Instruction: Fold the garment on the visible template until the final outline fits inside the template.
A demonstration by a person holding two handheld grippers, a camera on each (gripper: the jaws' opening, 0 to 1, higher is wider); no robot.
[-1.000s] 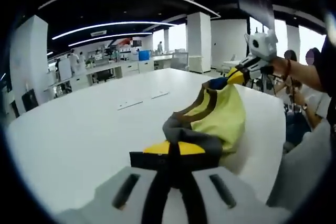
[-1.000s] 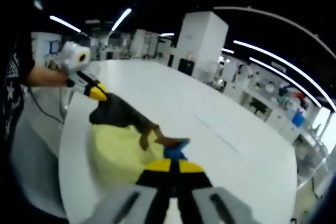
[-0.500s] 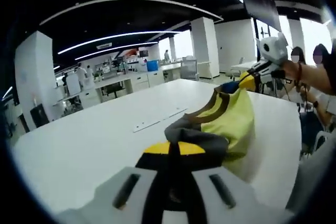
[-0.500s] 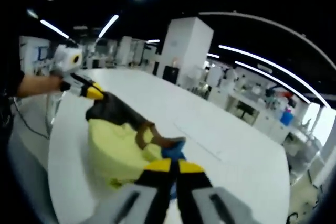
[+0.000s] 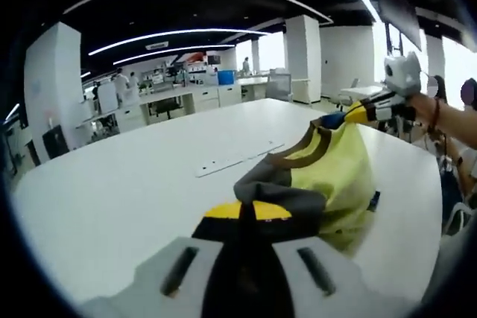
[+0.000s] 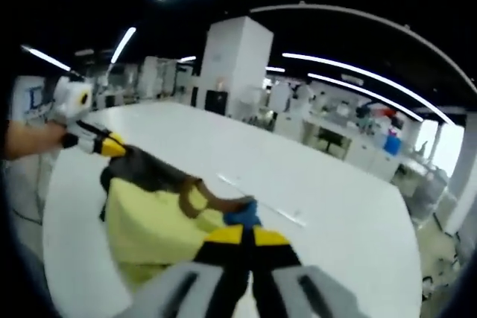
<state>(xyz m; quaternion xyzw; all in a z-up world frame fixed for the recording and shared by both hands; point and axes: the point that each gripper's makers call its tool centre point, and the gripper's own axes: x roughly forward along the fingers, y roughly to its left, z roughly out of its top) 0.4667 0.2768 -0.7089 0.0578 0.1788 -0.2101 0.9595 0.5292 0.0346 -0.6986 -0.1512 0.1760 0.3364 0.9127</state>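
A yellow garment (image 5: pixel 335 176) with grey, brown and blue trim hangs stretched between both grippers above the white table (image 5: pixel 134 184). My left gripper (image 5: pixel 247 212) is shut on its grey edge (image 5: pixel 279 191). In the right gripper view, my right gripper (image 6: pixel 242 234) is shut on the blue and brown corner (image 6: pixel 240 214) of the garment (image 6: pixel 156 221). The right gripper (image 5: pixel 369 112) comes into the left gripper view at the right, held by a hand. The left gripper (image 6: pixel 100 143) enters the right gripper view from the left. Thin template marks (image 5: pixel 238 160) lie on the table beyond the cloth.
A person's forearm (image 5: pixel 455 121) reaches in at the right of the left gripper view. Desks, white pillars (image 6: pixel 231 65) and people stand far behind the table. The table's rounded edge (image 6: pixel 52 221) runs close to the garment.
Both grippers have kept hold of the garment. The cloth has spread wider between them, and the views have shifted slightly with the hands.
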